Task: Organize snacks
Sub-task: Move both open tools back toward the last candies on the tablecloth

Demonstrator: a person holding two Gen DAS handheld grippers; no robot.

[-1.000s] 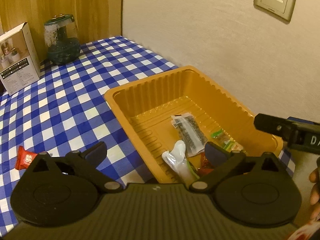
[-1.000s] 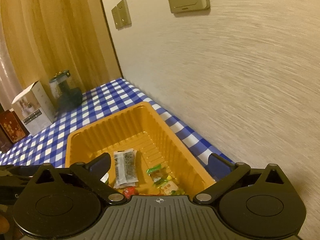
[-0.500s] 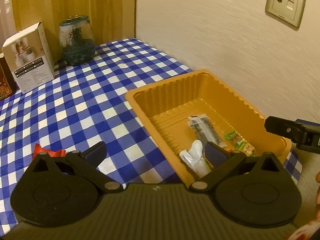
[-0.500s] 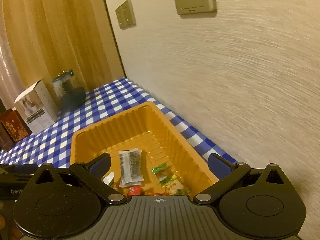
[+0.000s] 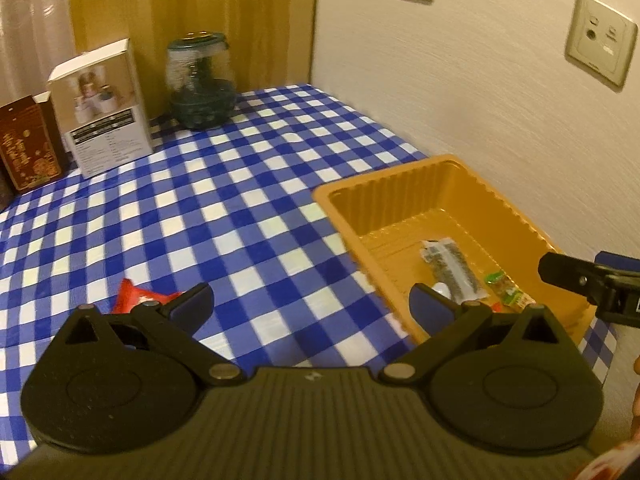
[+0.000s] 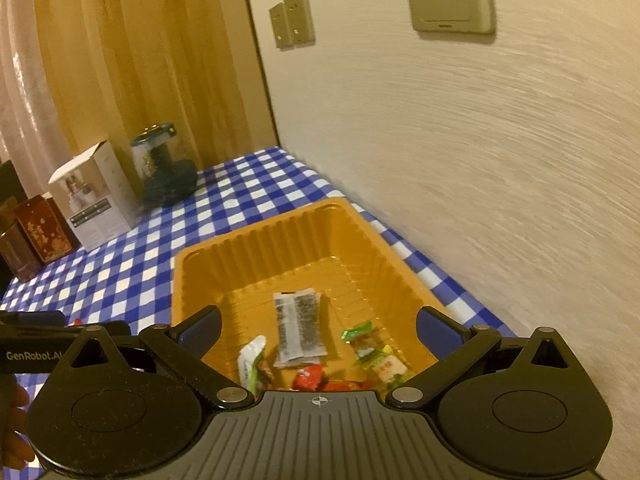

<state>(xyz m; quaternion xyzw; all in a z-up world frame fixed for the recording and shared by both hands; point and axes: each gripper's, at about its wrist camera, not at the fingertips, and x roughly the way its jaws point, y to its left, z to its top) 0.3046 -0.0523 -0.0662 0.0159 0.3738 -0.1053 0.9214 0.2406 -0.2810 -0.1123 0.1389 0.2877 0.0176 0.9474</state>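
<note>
Orange tray (image 6: 256, 248): several wrapped snacks being kept inside | red snack packet (image 5: 134, 298): being left out on checked tablecloth (image 5: 224, 208), judged pending | left gripper (image 5: 310, 304), right gripper (image 6: 318, 326): being held wide, empty

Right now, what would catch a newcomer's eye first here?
The orange tray against the wall, on the blue checked cloth, with several snack packets lying in it. Next, one red packet left out on the cloth, just ahead of the open left gripper. The right gripper hangs open over the tray.
</note>
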